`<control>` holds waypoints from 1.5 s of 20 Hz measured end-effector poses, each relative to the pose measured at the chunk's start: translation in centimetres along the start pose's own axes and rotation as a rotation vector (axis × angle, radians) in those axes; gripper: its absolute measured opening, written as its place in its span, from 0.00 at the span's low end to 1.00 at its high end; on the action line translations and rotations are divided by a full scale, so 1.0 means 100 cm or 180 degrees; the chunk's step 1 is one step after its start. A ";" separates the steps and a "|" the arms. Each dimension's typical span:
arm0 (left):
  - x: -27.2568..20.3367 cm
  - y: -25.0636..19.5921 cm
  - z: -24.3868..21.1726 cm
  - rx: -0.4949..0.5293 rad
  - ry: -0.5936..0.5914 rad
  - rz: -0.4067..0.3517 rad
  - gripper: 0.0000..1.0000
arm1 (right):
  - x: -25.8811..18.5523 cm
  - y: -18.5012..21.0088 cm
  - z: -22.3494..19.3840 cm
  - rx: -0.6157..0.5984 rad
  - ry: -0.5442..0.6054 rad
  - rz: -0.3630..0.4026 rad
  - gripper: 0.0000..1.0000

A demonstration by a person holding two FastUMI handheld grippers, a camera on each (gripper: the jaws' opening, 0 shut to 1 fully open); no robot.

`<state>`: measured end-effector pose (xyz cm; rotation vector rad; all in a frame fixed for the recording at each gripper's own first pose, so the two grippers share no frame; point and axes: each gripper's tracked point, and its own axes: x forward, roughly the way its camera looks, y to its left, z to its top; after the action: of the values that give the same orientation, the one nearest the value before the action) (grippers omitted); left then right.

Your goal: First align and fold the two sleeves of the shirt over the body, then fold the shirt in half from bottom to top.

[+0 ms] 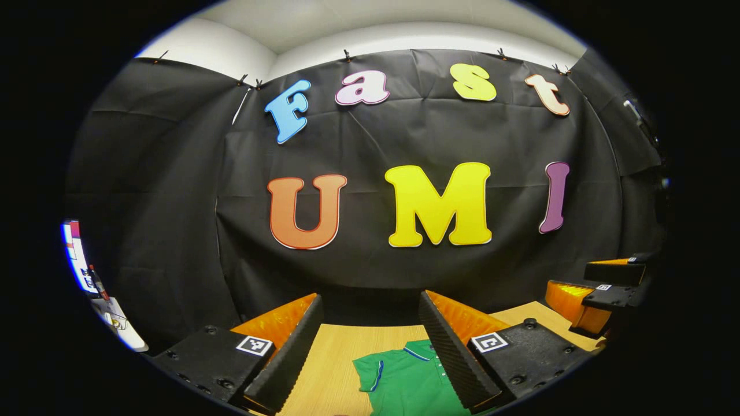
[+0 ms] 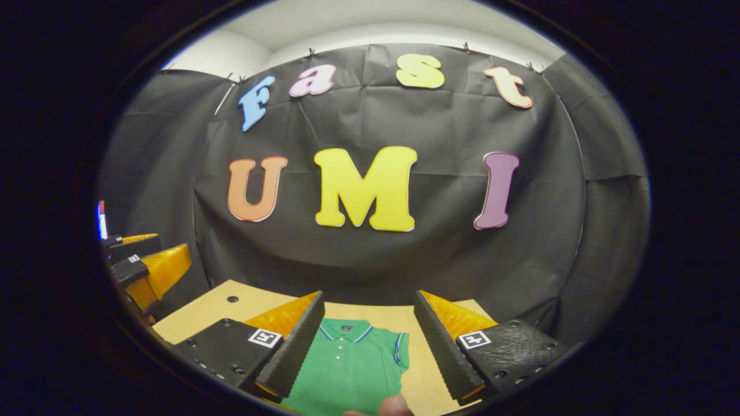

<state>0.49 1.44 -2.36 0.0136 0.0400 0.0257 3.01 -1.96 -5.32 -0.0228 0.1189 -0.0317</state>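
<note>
A green polo shirt (image 2: 347, 370) with blue-and-white trim on collar and sleeve cuffs lies flat on the wooden table (image 2: 219, 309), collar toward the far wall. In the right gripper view my right gripper (image 2: 367, 346) hovers open above the shirt's upper part, one short sleeve showing between its fingers. In the left gripper view my left gripper (image 1: 370, 352) is open above the table, with the shirt (image 1: 404, 381) and its other sleeve low between its fingers. Each view also catches the other gripper at its edge: the right gripper (image 1: 601, 294) and the left gripper (image 2: 139, 266).
The table's far edge runs close to the black cloth wall. A fingertip (image 2: 396, 406) shows at the bottom of the right gripper view. Bare wood lies on both sides of the shirt.
</note>
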 end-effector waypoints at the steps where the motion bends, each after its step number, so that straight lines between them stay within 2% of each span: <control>1: 0.001 -0.002 -0.001 -0.0013 -0.0012 -0.0022 1.00 | 0.006 -0.002 -0.011 -0.0025 0.0099 0.0003 0.95; 7: 0.014 0.000 0.002 0.0073 -0.0049 0.0020 1.00 | 0.064 -0.028 -0.102 -0.0060 0.0747 -0.0062 0.96; 11: 0.019 0.000 -0.001 0.0059 0.0010 0.0064 1.00 | 0.110 -0.051 -0.168 0.0104 0.1383 -0.0073 0.95; 16: 0.024 -0.003 -0.001 0.0079 0.0042 0.0143 1.00 | 0.163 -0.070 -0.234 0.0030 0.1857 -0.0082 0.95; 24: 0.030 -0.002 -0.016 0.0118 0.0228 0.0244 1.00 | 0.223 -0.074 -0.295 0.0101 0.2313 -0.0052 0.93; 27: 0.034 -0.003 -0.015 0.0221 0.0227 0.0261 1.00 | 0.229 -0.074 -0.305 0.0191 0.2462 -0.0027 0.70; 28: 0.037 -0.002 -0.015 0.0256 0.0218 0.0268 1.00 | 0.232 -0.074 -0.306 0.0194 0.2481 -0.0017 0.71; 29: 0.038 -0.003 -0.014 0.0271 0.0216 0.0262 1.00 | 0.233 -0.075 -0.309 0.0195 0.2508 -0.0023 0.67; 30: 0.039 -0.004 -0.015 0.0276 0.0220 0.0260 1.00 | 0.234 -0.076 -0.310 0.0208 0.2547 -0.0045 0.59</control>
<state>4.38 1.21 -4.05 0.1012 0.1096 0.1063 22.30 -10.93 -38.72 0.0561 0.9177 -0.0576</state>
